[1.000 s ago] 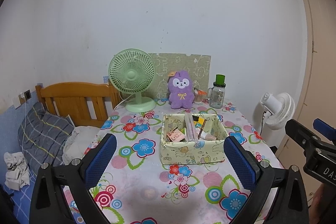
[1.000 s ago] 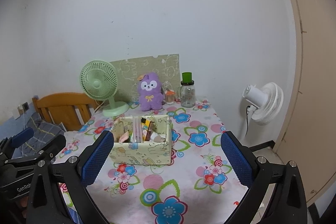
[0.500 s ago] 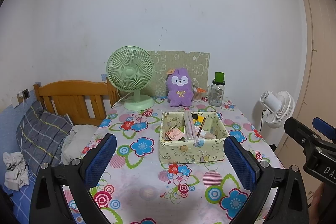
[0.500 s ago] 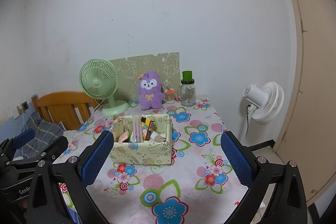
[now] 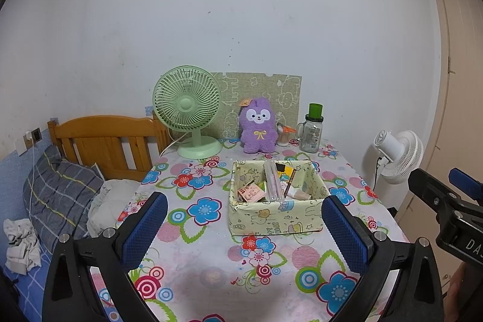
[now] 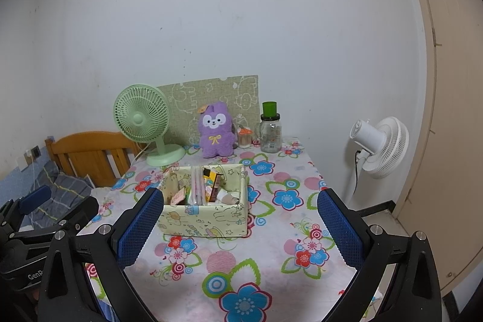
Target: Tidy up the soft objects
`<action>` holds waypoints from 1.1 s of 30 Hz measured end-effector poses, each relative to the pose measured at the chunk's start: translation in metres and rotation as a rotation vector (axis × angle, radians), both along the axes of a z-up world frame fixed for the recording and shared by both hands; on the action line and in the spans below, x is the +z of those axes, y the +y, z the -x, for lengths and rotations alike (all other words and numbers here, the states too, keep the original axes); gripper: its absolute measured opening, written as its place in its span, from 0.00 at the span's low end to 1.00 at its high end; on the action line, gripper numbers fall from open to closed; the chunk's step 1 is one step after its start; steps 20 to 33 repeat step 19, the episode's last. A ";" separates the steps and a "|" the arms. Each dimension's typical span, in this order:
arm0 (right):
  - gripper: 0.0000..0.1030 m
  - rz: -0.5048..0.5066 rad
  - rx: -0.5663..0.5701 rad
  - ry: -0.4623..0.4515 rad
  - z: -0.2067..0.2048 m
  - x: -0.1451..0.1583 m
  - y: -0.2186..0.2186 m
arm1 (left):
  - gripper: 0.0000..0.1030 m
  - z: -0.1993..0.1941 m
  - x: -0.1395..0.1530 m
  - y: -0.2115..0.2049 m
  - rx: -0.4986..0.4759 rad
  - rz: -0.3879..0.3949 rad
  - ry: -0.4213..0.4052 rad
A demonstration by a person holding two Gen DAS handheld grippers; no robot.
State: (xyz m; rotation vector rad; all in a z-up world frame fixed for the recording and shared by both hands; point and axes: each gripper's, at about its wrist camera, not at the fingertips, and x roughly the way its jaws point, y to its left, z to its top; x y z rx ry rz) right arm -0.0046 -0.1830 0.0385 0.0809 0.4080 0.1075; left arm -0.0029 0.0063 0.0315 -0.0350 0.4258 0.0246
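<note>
Both cameras are tilting down and easing back from the table, so the things on it are climbing higher in each view. In the left wrist view the green fan, the purple plush toy and the fabric box are sitting higher than a second ago, with more flowered cloth showing below them. In the right wrist view the plush toy and box are rising slightly too. The right gripper is edging upward in the left wrist view.
</note>
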 end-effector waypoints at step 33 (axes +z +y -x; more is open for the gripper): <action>1.00 0.009 0.001 0.010 -0.005 -0.003 0.004 | 1.00 -0.001 -0.002 0.003 -0.001 0.001 0.001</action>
